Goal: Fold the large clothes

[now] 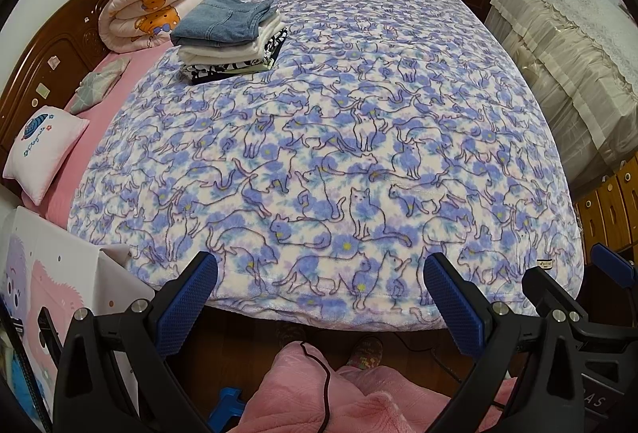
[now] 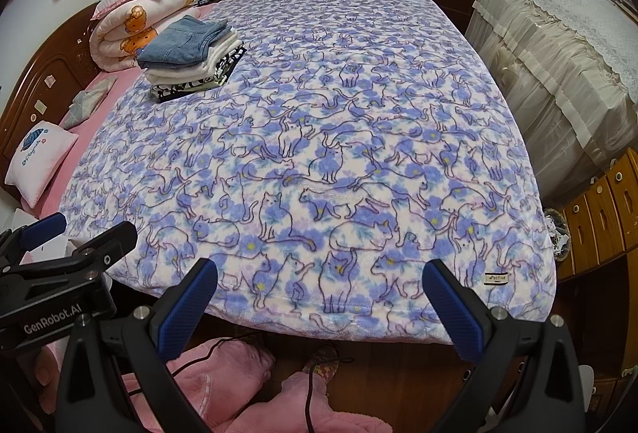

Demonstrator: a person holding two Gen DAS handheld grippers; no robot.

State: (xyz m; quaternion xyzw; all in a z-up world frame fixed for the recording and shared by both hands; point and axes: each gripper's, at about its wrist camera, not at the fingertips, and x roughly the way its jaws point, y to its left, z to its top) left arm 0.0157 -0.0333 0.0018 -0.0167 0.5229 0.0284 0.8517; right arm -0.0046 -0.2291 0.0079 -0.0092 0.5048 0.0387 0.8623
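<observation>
A stack of folded clothes (image 1: 229, 36) (image 2: 191, 56) sits at the far left of the bed, with blue jeans (image 1: 223, 19) (image 2: 183, 42) on top, white pieces under them and a black-and-white piece at the bottom. The bed is covered by a purple cat-print blanket (image 1: 339, 138) (image 2: 319, 138). My left gripper (image 1: 319, 265) hangs open in front of the bed's near edge, holding nothing. My right gripper (image 2: 319, 273) is open too, beside it to the right and also bare. No unfolded garment lies on the blanket.
A rolled quilt (image 1: 151, 6), a small white pillow (image 1: 44, 150) and a wooden headboard (image 1: 40, 58) line the left side. A cloth-covered cabinet (image 2: 558, 74) and wooden drawers (image 2: 598, 209) stand right. The person's pink-clad legs (image 1: 339, 393) and slippers are below, with a box (image 1: 60, 293) at left.
</observation>
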